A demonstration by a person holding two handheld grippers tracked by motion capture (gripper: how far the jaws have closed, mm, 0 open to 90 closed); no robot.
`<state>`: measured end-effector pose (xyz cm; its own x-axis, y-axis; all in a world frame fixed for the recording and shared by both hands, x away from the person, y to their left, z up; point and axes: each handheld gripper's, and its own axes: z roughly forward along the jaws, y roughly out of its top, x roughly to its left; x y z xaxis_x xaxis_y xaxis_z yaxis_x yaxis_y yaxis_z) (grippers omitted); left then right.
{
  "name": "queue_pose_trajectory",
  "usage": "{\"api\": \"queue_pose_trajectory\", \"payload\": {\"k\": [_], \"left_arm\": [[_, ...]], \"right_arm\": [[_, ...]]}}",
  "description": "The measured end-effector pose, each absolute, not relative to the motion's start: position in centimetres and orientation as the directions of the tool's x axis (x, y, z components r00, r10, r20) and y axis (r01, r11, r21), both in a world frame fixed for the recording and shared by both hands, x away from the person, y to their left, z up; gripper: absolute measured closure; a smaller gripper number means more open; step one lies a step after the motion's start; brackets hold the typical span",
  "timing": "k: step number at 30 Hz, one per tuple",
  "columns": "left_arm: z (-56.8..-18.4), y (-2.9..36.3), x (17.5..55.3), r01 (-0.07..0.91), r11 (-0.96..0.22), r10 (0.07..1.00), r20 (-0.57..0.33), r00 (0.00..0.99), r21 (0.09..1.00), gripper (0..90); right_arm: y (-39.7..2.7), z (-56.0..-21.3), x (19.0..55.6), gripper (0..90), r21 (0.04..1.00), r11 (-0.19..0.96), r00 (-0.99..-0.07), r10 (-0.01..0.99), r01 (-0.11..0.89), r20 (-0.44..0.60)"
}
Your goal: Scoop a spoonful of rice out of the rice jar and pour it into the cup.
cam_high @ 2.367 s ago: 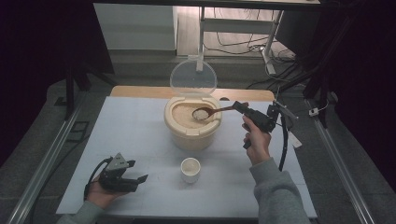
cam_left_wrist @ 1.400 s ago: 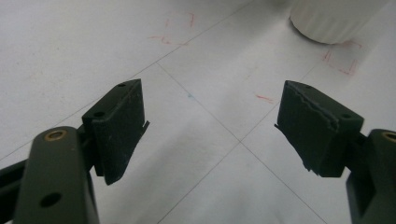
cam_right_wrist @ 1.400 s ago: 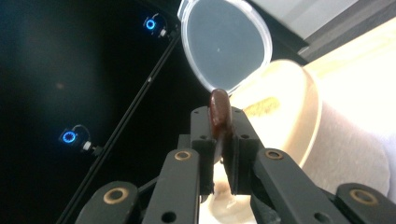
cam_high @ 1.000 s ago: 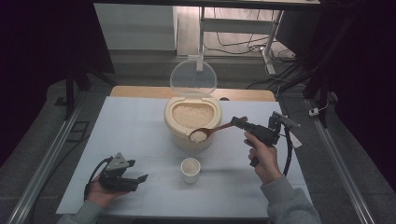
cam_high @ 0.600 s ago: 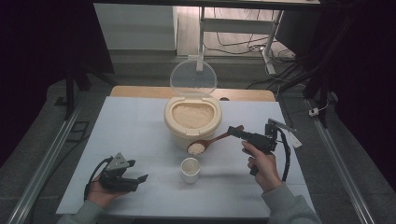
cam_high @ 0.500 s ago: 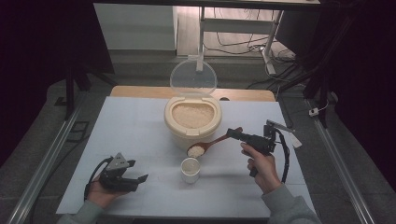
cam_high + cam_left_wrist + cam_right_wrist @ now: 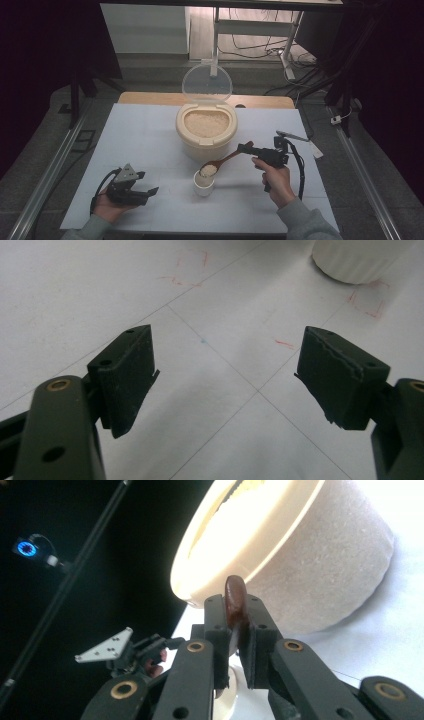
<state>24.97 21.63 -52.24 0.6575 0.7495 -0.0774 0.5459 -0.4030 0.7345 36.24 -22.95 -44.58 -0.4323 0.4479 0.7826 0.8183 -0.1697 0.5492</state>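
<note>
A cream rice tub (image 7: 205,131) with its clear lid (image 7: 206,82) tipped up stands mid-table, full of rice. My right gripper (image 7: 246,148) is shut on the handle of a brown wooden spoon (image 7: 225,160). The spoon's bowl carries rice and hovers just over the small white cup (image 7: 204,186) in front of the tub. In the right gripper view the jaws (image 7: 235,614) pinch the spoon handle (image 7: 235,596), with the tub (image 7: 310,555) behind. My left gripper (image 7: 148,190) rests on the table at the front left, open and holding nothing (image 7: 225,365); the cup's base (image 7: 357,260) lies ahead of it.
The white table sheet (image 7: 140,135) carries thin grid lines and faint red marks (image 7: 367,307). A wooden board edge (image 7: 150,98) runs behind the tub. Metal rails (image 7: 50,165) flank the table, and cables lie on the floor beyond.
My right gripper has brought the rice-laden spoon out of the tub, down and toward the front, until it is over the white cup. The left hand has stayed put.
</note>
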Motion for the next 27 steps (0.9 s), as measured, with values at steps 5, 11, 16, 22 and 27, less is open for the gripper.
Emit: {"api": "queue_pose_trajectory", "payload": {"k": [5, 11, 16, 22, 27], "left_arm": [[-52.2, 21.6, 25.0, 0.546, -0.404, 0.75, -0.076, 0.657, 0.734, 23.0], [-52.3, 21.6, 25.0, 0.545, -0.409, 0.748, -0.073, 0.66, 0.732, 23.0], [-52.2, 21.6, 24.9, 0.545, -0.405, 0.749, -0.075, 0.658, 0.734, 23.0], [-52.2, 21.6, 24.9, 0.544, -0.407, 0.749, -0.073, 0.659, 0.734, 23.0], [-52.2, 21.6, 25.0, 0.545, -0.404, 0.75, -0.074, 0.657, 0.735, 23.0]], "right_arm": [[-22.4, -44.0, 35.9, 82.4, 0.606, -0.131, -0.482, 0.486, 0.784, 0.729], [-21.9, -43.3, 35.6, 82.4, 0.66, -0.102, -0.528, 0.515, 0.745, 0.676], [-21.6, -43.0, 35.3, 82.4, 0.69, -0.076, -0.557, 0.532, 0.719, 0.639], [-20.9, -42.4, 34.4, 82.4, 0.767, -0.017, -0.643, 0.533, 0.642, 0.55], [-20.6, -41.4, 33.3, 82.4, 0.84, 0.026, -0.722, 0.526, 0.542, 0.449]]}}
